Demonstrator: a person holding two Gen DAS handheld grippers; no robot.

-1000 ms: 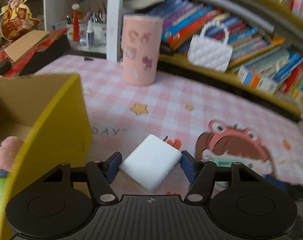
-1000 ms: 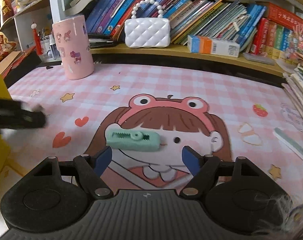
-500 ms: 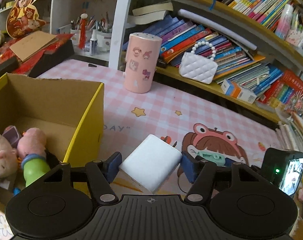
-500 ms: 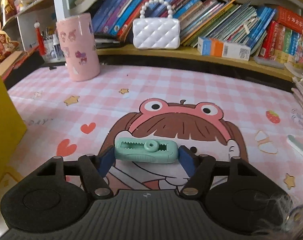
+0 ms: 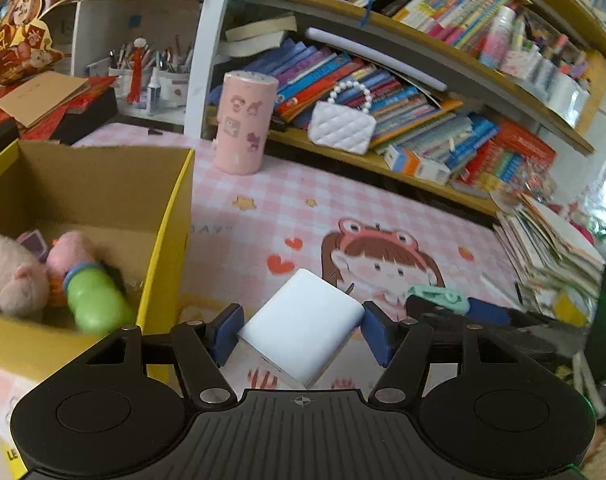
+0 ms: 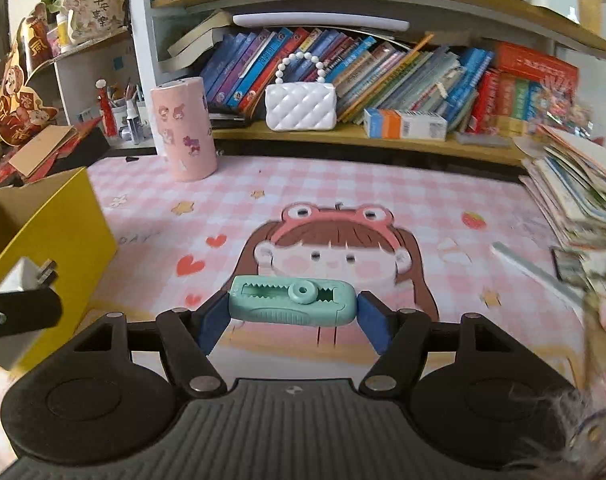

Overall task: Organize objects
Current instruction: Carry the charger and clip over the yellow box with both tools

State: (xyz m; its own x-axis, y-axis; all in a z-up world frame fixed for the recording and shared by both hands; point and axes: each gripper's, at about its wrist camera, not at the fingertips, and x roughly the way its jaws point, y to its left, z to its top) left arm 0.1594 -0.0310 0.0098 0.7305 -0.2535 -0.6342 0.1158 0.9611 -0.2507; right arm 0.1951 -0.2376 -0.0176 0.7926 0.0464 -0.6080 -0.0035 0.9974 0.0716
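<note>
My left gripper [image 5: 301,332] is shut on a white charger plug [image 5: 301,326], held tilted above the pink mat beside the yellow cardboard box [image 5: 171,216]. Inside the box lie a pink plush pig [image 5: 13,280] and a green-bodied toy [image 5: 97,300]. My right gripper [image 6: 291,316] is shut on a mint-green crocodile clip [image 6: 291,300], lifted off the mat with its length across the jaws. In the right wrist view the left gripper [image 6: 21,310] with the charger plug [image 6: 25,276] shows at the left edge, near the box [image 6: 69,224].
A pink cylinder tin [image 6: 183,132] and a white quilted handbag [image 6: 301,106] stand at the back by the bookshelf. A leaning stack of books [image 6: 579,200] fills the right side. The pink cartoon mat [image 6: 343,184] covers the desk.
The right gripper closed on the green clip and lifted it off the mat. The left gripper rose and pulled back with the charger, so the inside of the box came into view.
</note>
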